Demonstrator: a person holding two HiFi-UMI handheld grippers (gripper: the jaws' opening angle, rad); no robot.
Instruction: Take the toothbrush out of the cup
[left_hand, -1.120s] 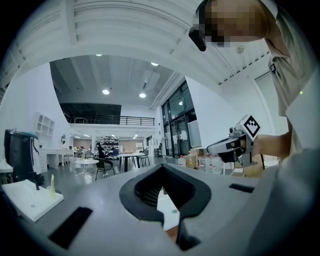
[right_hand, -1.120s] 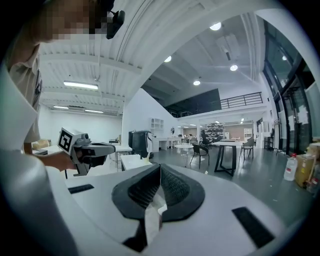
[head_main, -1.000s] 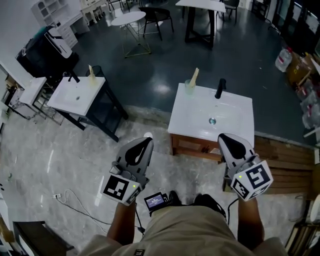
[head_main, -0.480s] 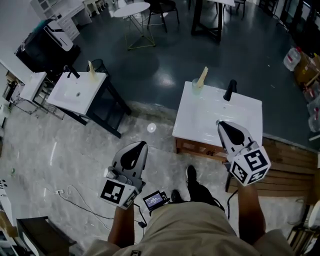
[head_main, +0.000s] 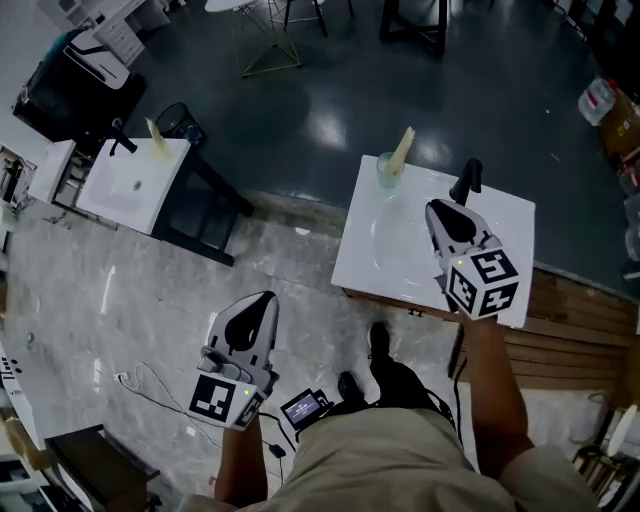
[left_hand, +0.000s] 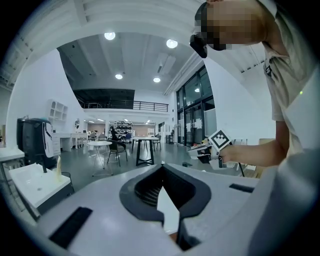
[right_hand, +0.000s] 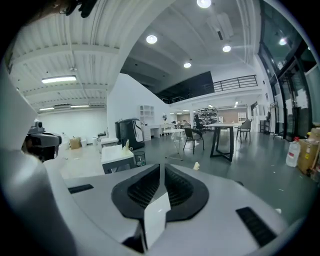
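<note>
At the bottom of the head view sit the person's beige trousers (head_main: 390, 465), two dark shoes (head_main: 378, 342) and a small black device with a lit screen (head_main: 303, 408). There are two grippers, each a smooth grey wedge-shaped shell with a black ribbed throat and one white cube printed with black square markers. The left gripper (head_main: 265, 300) hangs low at lower left over the glossy pale marble floor (head_main: 120, 290), where a thin white cable (head_main: 150, 392) loops. Its own view shows the jaws pressed together with nothing between them. The right gripper (head_main: 436, 208) is at centre right, over the nearer of two white rectangular washbasins (head_main: 400, 265). Its jaws are likewise closed and empty. Its tip is just beside the basin's black tap (head_main: 466, 182) and apart from the cup. The toothbrush (head_main: 402, 150), a pale cream stick, leans tilted in a translucent greenish cup (head_main: 387, 172) at the far left corner of that basin top, in the upper centre of the frame, to the left of the gripper tip. To the right of the basin lie brown wooden slats (head_main: 575, 320). At upper left stands the second washbasin (head_main: 125, 185) on a dark frame, with its own black tap (head_main: 118, 140) and a pale upright piece (head_main: 155, 135), beside a round black bin (head_main: 180, 120). Beyond is a dark grey glossy floor (head_main: 320, 90) with light reflections.
</note>
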